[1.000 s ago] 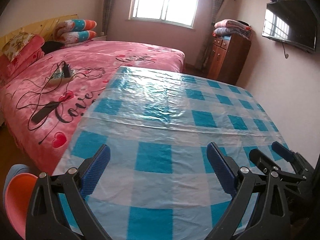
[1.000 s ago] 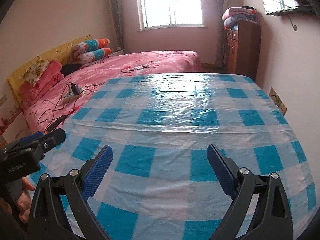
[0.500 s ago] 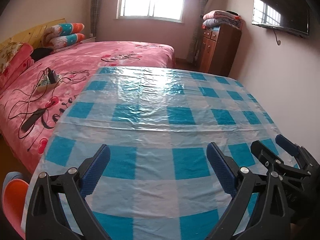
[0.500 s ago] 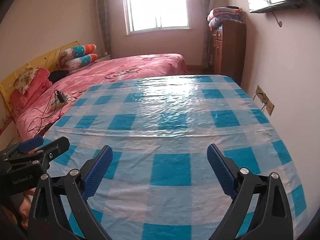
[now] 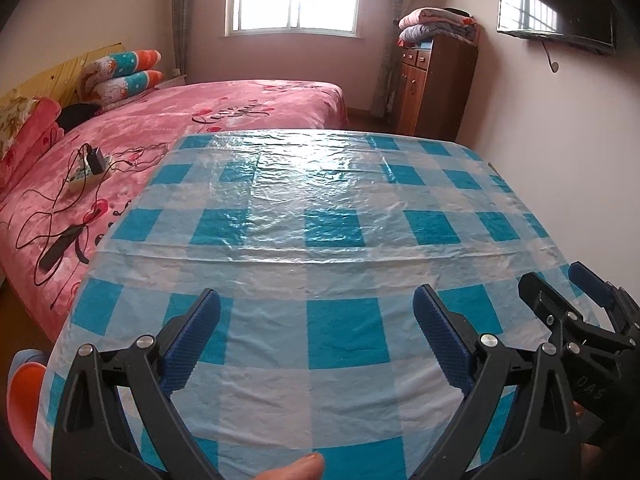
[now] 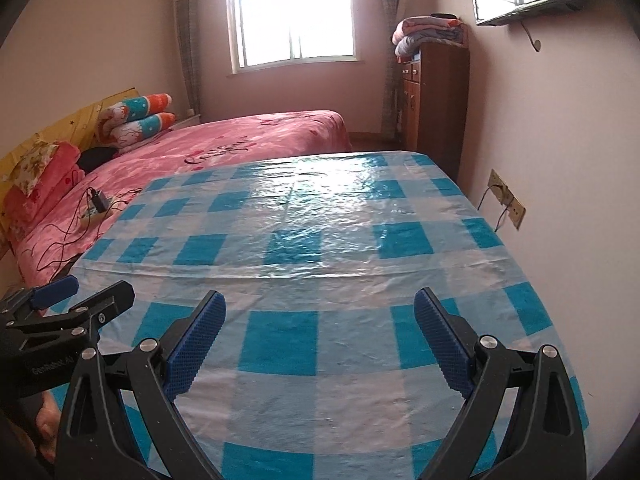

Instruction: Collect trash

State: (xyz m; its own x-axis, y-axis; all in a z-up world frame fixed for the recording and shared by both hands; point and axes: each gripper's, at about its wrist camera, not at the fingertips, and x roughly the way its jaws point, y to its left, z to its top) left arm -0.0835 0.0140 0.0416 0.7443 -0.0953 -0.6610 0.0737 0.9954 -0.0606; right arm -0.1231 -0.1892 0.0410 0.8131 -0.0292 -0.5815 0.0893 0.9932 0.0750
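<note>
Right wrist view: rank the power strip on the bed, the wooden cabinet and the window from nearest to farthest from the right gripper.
From the right gripper:
1. Power strip, left, on the pink bed.
2. Wooden cabinet, right, against the wall.
3. Window, far wall, centre.

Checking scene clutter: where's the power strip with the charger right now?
On the pink bed, left of the checked table in both wrist views: power strip beside the pillows, cables trailing toward the bed's near edge.
</note>
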